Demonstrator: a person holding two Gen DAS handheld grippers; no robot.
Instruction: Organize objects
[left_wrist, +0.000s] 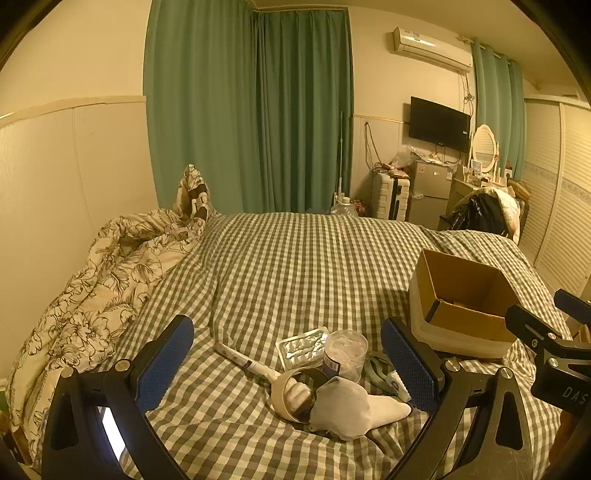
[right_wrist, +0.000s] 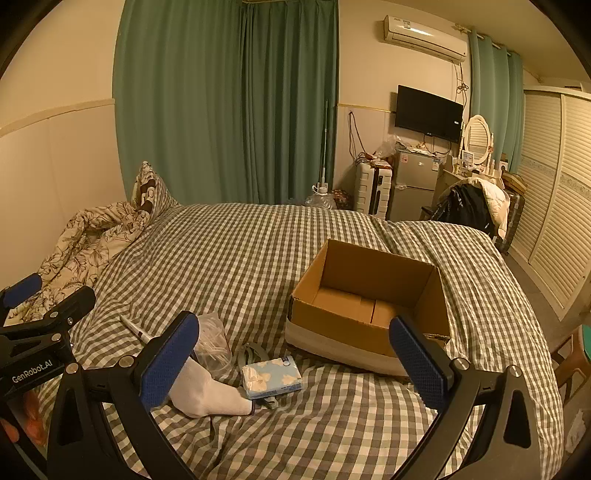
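Observation:
A pile of small items lies on the checked bed: a white sock (left_wrist: 354, 406) (right_wrist: 207, 395), a tape roll (left_wrist: 291, 395), a clear tub of cotton swabs (left_wrist: 345, 354) (right_wrist: 214, 343), a foil blister pack (left_wrist: 301, 347), a white pen-like stick (left_wrist: 243, 363) (right_wrist: 135, 328), scissors (left_wrist: 380, 373) and a blue tissue pack (right_wrist: 271, 376). An open cardboard box (left_wrist: 461, 306) (right_wrist: 369, 306) stands to the right of the pile. My left gripper (left_wrist: 288, 365) is open above the pile. My right gripper (right_wrist: 295, 358) is open, between the pile and the box, empty.
A crumpled floral duvet (left_wrist: 103, 280) lies at the bed's left by the wall. Past the bed's far edge stand green curtains (left_wrist: 251, 110), a small fridge (right_wrist: 413, 184), a suitcase, a chair with clothes (right_wrist: 469, 206) and louvred wardrobe doors at right.

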